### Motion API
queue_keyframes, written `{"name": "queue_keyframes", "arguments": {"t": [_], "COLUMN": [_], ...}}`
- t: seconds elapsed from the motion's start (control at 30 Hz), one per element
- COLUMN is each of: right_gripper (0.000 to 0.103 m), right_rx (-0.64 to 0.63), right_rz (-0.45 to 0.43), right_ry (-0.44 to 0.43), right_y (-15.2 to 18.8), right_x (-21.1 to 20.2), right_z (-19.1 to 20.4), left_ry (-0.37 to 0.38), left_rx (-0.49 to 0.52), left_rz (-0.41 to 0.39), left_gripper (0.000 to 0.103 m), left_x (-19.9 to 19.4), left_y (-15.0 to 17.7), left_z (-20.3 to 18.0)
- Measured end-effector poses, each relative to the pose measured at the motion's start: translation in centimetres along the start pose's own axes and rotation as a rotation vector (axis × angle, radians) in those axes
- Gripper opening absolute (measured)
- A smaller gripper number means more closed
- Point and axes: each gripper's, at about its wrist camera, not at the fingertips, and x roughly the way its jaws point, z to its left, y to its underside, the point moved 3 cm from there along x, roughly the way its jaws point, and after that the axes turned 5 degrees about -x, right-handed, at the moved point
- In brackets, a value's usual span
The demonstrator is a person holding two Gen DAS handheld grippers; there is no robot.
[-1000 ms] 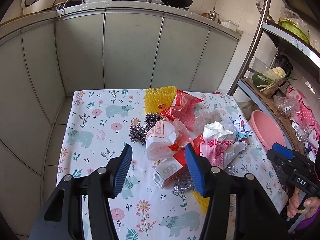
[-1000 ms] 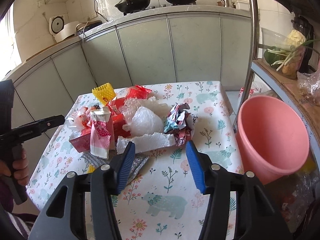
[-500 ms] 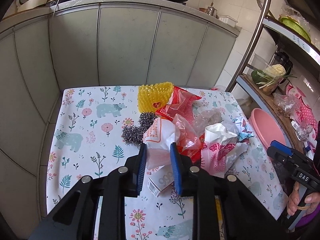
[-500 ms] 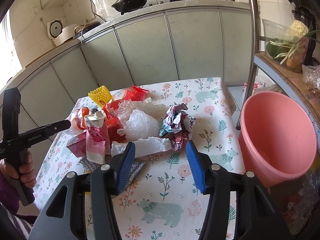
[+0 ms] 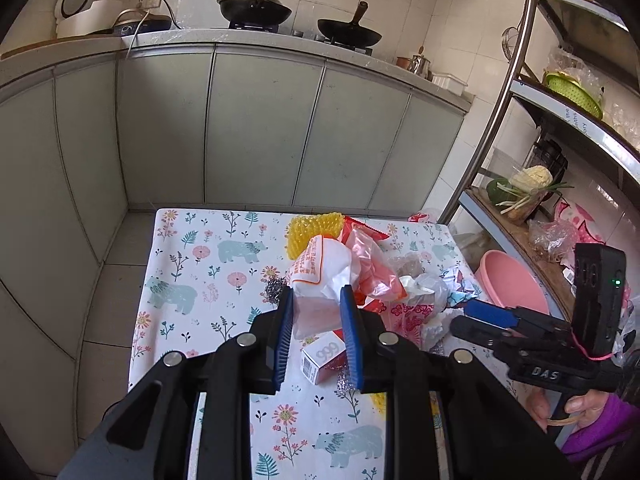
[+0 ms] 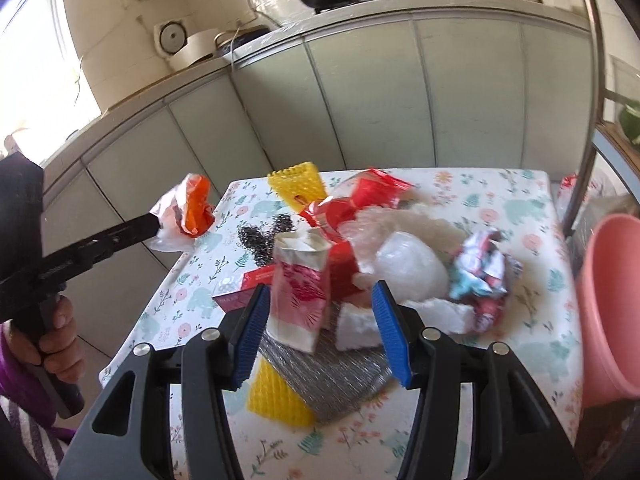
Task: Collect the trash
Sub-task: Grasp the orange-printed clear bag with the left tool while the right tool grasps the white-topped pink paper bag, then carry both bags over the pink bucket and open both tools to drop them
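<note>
My left gripper (image 5: 316,297) is shut on a crumpled white and orange plastic bag (image 5: 320,268). In the right wrist view the left gripper (image 6: 154,224) holds that bag (image 6: 186,212) in the air, off the table's left edge. My right gripper (image 6: 320,320) stands open low over the trash pile, its pads pressing nothing. Just beyond its left finger stands a pink and white pouch (image 6: 300,296), with a white foam piece (image 6: 360,322) beside it. The right gripper (image 5: 484,318) also shows at the right of the left wrist view.
On the flowered tablecloth (image 6: 520,208) lie a yellow spiky pad (image 6: 296,184), red wrappers (image 6: 376,188), a steel scourer (image 6: 264,240), a clear bag (image 6: 408,268), a crumpled foil wrapper (image 6: 484,276) and a small box (image 5: 324,354). A pink bucket (image 6: 612,312) stands right of the table, below a metal shelf rack (image 5: 500,120).
The left jaws closed on the white and orange bag and raised it off the pile. My right gripper swung left over the trash, still open.
</note>
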Motion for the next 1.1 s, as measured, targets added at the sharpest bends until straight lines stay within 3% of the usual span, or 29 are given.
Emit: {"name": "queue_keyframes", "arguments": {"t": [0.23,0.3,0.33,0.37,0.73,1.1], "right_gripper": [0.054,0.035,0.018,0.012,0.011,0.011], "right_rx": [-0.042,-0.029,-0.013,-0.002,0.043,0.196], "right_rz": [0.027,0.044,0.059,0.064,-0.034,-0.146], "right_ry": [0.027,0.015,-0.006,-0.028,-0.083,0.08], "right_y": [-0.8,-0.7,-0.6,-0.5,0.0,1.5], "right_x": [3.1,3.6,3.8,3.8,-1.0,-7.5], "right_z": [1.2,1.1,1.0,0.9,0.5,-6.3], "left_ry": [0.005,0.005,0.004,0.005,0.029,0.15], "left_rx": [-0.008,-0.012,-0.012,-0.011,0.016,0.098], "left_rz": [-0.013,-0.01,-0.011,-0.012,-0.017,0.022], "left_gripper": [0.023,0.023,0.023,0.023,0.023,0.023], "left_x": [-1.2,-1.2,-1.3,-1.3,-1.2,1.8], "left_y": [0.0,0.2,0.3,0.3,0.1,-0.3], "left_z": [0.4,0.5,0.5,0.5,-1.0,-7.7]}}
